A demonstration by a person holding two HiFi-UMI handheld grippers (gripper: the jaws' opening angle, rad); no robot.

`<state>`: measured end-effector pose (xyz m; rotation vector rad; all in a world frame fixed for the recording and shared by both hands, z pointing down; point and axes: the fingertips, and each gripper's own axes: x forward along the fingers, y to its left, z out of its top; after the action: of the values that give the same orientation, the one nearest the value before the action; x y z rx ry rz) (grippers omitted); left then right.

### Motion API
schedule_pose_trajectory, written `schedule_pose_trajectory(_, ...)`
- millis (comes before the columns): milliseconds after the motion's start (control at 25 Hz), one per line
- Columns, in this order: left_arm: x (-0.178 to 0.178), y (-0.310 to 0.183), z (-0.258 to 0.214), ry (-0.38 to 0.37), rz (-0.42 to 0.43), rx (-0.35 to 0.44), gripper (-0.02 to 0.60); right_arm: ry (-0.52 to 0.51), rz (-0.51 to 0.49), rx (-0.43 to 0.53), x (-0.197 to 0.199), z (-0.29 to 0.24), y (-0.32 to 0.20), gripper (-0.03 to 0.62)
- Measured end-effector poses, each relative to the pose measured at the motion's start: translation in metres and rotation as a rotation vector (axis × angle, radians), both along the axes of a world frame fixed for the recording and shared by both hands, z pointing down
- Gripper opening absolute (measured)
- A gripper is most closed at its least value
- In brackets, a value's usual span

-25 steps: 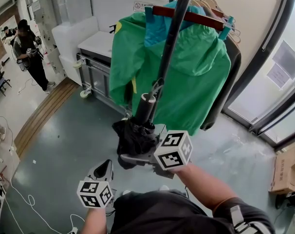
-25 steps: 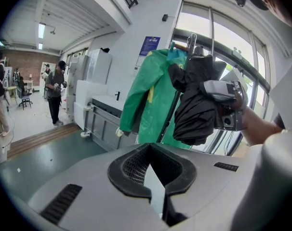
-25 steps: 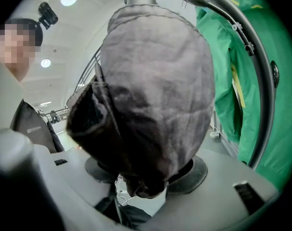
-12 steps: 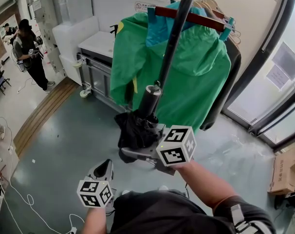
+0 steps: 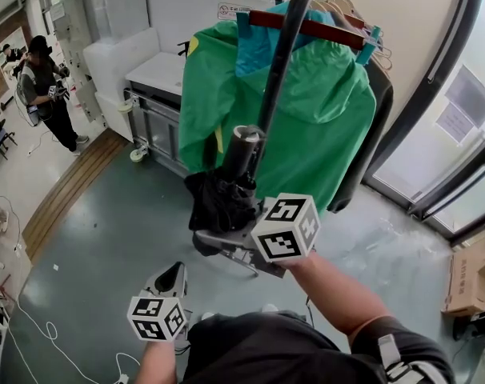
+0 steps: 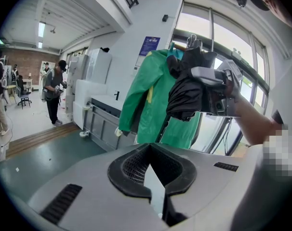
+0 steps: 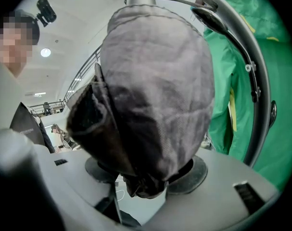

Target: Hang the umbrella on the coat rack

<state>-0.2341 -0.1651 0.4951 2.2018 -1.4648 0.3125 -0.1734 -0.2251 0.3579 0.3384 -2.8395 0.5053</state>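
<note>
One umbrella (image 5: 217, 202), black and folded into a crumpled bundle, is clamped in the right tool (image 5: 211, 242), whose jaws stand wide and press on the lower end of the fabric. In the right gripper view the bundle (image 7: 155, 95) fills most of the frame above the right tool (image 7: 151, 179). Its dark cylindrical handle points up and away, just beside the one curved dark pole of the coat rack (image 5: 279, 58). Since a second ago the umbrella and the right tool have risen, so the handle end sits higher along that pole. The left tool (image 5: 171, 278) has kept its place low and near, to the left; its jaws are together with nothing between them (image 6: 150, 150). One green jacket (image 5: 314, 126) hangs on one red hanger (image 5: 306, 29) beyond the pole, with one dark garment (image 5: 377, 126) at its right. Far left stand a white surface (image 5: 158, 72) and one person (image 5: 44, 86) on the grey floor (image 5: 114, 230).
</note>
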Motion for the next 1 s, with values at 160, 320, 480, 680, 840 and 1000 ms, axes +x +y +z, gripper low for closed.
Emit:
schedule_pose_trajectory(160,-0.001,0.002,0.002,-0.001,-0.004,-0.005,0.012,0.007,0.0,-0.031,-0.002,0.014,0.002,0.237)
schedule_pose_trajectory(320,-0.009,0.002,0.003,-0.005,-0.023,-0.008,0.012,0.016,-0.01,-0.056,-0.002,0.028,0.007,0.238)
schedule_pose_trajectory(480,-0.014,0.0,0.001,-0.007,-0.035,-0.007,0.012,0.032,-0.013,-0.08,-0.003,0.041,0.01,0.238)
schedule_pose_trajectory(680,-0.01,-0.001,0.001,-0.006,-0.027,-0.007,0.012,0.056,-0.006,-0.111,-0.001,0.061,0.014,0.238)
schedule_pose_trajectory(840,-0.005,-0.001,0.003,-0.007,-0.014,-0.013,0.012,0.08,0.018,-0.14,0.006,0.082,0.015,0.238)
schedule_pose_trajectory(1000,-0.002,-0.003,0.003,-0.007,-0.01,-0.013,0.012,0.095,0.057,-0.181,0.015,0.104,0.011,0.238)
